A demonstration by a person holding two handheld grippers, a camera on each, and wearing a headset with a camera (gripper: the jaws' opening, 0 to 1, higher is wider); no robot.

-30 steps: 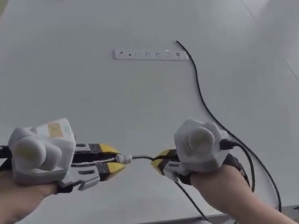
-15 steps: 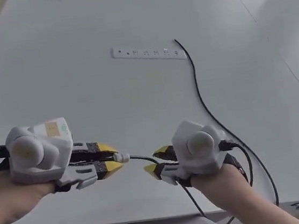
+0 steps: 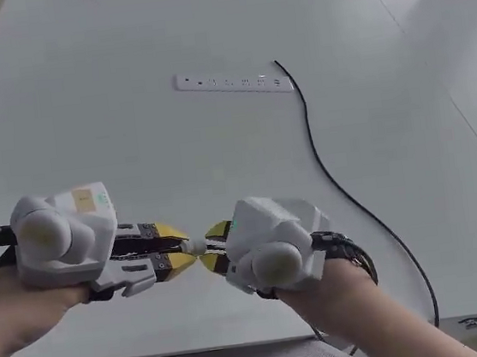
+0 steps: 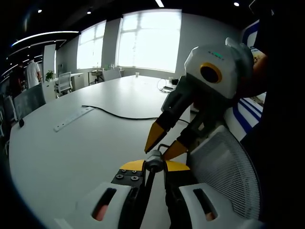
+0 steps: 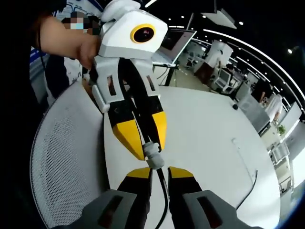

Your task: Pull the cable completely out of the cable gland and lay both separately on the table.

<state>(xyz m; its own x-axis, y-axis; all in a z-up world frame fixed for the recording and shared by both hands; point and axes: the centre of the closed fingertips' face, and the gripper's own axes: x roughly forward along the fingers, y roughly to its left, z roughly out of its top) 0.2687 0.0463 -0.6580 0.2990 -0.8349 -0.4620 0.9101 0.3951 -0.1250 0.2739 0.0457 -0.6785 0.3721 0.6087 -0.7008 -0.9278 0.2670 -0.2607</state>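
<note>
A small grey cable gland (image 3: 197, 248) sits between the yellow tips of my left gripper (image 3: 186, 249), which is shut on it. In the left gripper view the gland (image 4: 153, 159) pokes out past my left gripper (image 4: 155, 166). A thin black cable (image 5: 163, 191) leaves the gland (image 5: 153, 153) and runs back between the jaws of my right gripper (image 5: 160, 172). Those jaws stand slightly apart on either side of the cable, just behind the gland. The right gripper (image 3: 211, 246) meets the left tip to tip, low over the table's near edge.
A white power strip (image 3: 232, 83) lies at mid-table with a black cord (image 3: 333, 176) trailing toward the near right edge. The white table (image 3: 131, 139) stretches away bare. A mesh chair back (image 5: 62, 157) is below the grippers.
My right gripper opened off the cable and slid left along it until its tips reached the gland. The left gripper barely moved.
</note>
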